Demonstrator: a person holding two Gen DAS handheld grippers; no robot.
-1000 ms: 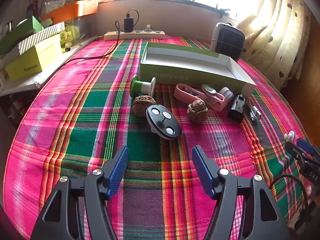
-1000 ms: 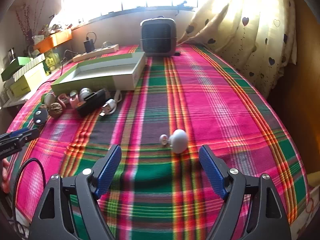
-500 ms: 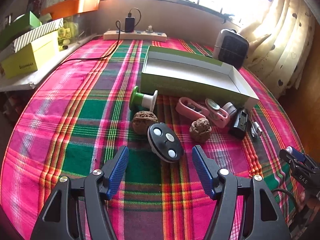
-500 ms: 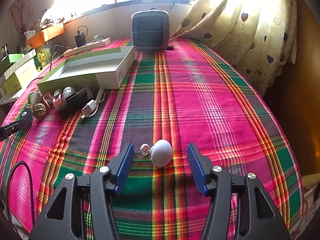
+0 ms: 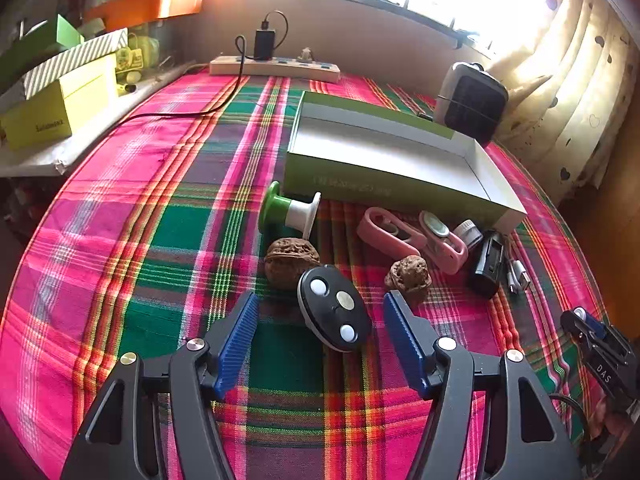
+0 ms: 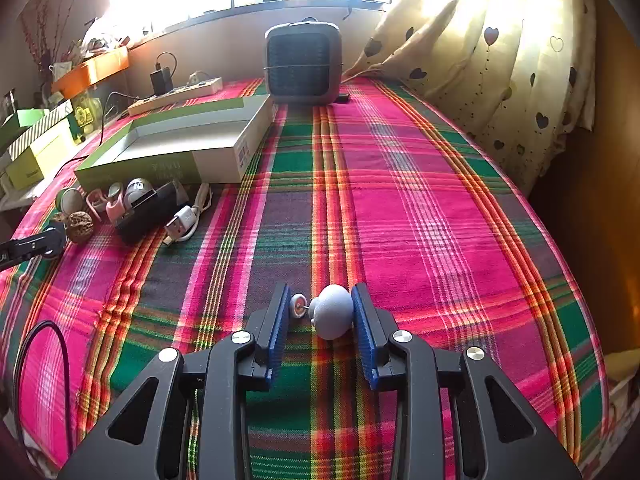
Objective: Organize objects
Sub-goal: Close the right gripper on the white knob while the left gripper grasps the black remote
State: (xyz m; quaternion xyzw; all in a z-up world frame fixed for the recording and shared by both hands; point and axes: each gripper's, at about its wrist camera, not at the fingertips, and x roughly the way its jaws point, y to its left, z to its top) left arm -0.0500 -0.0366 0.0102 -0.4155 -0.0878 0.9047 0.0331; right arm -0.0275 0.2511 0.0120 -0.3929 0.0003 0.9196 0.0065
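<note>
Big bench (image 6: 420, 184) under a loud pink-green plaid cloth, window and heart curtains (image 6: 500, 60) at 12 to 2 o'clock. Open green box (image 5: 392, 156) sits mid-bench, small heater (image 6: 303, 65) behind it. Right gripper (image 6: 320, 312) has its fingers closing around the little white knob (image 6: 332, 314), right one touching. Left gripper (image 5: 320, 320) fingers wide apart either side of the black disc (image 5: 334, 314).

A pale grey knob (image 6: 332, 316) with a small round-headed pin (image 6: 297, 305) is lying on its side. A black oval disc (image 5: 334, 313) with three round buttons is resting tilted beside two walnuts (image 5: 291, 261). The open green-and-white box (image 5: 394, 164) is sitting just behind.
</note>
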